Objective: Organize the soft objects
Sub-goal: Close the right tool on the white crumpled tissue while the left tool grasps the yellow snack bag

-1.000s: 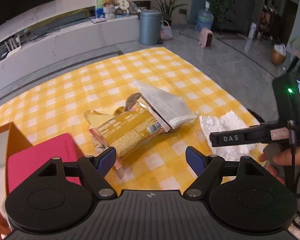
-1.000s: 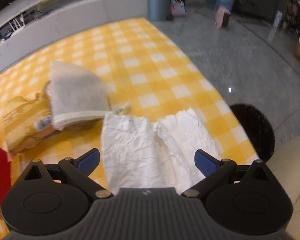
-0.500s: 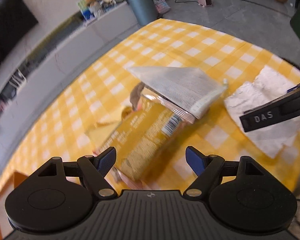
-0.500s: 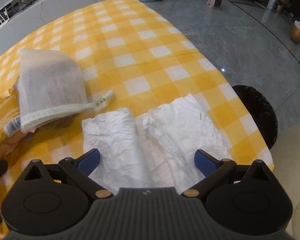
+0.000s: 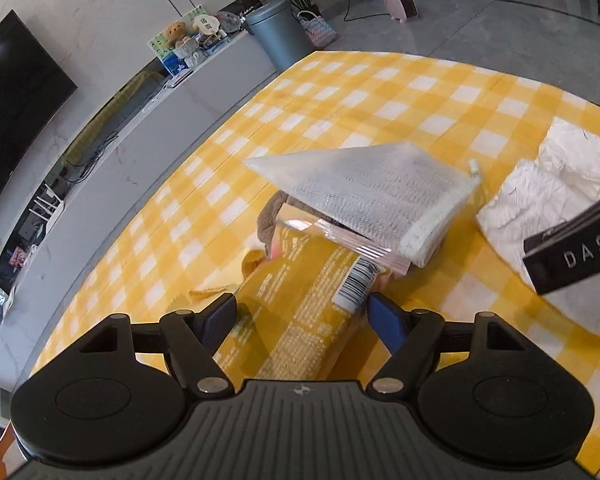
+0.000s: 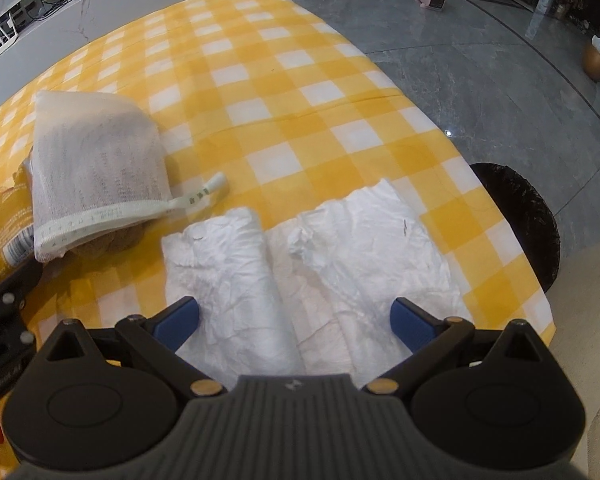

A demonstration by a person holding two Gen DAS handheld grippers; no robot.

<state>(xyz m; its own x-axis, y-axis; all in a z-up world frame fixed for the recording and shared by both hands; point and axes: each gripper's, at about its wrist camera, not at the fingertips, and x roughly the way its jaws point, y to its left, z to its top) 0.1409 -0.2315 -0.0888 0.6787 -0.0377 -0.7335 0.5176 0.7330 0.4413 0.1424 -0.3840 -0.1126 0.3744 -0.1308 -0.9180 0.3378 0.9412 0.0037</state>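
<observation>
Clearly little is sorted yet: the yellow packet (image 5: 300,300) lies heaped under the mesh bag (image 5: 372,192) at twelve o'clock. The left gripper (image 5: 302,316), jaws just narrowing, straddles the packet without gripping. The right gripper (image 6: 294,320) gapes empty over the white cloth (image 6: 300,264).

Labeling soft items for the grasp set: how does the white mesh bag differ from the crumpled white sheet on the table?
The mesh bag is netted and see-through, with a banded hem; the crumpled sheet is opaque and wrinkled. The mesh bag lies tilted on top of a yellow packet and a brown item; the crumpled sheet lies low on the checked tablecloth, both sides folded inward. Both are white and limp.
</observation>
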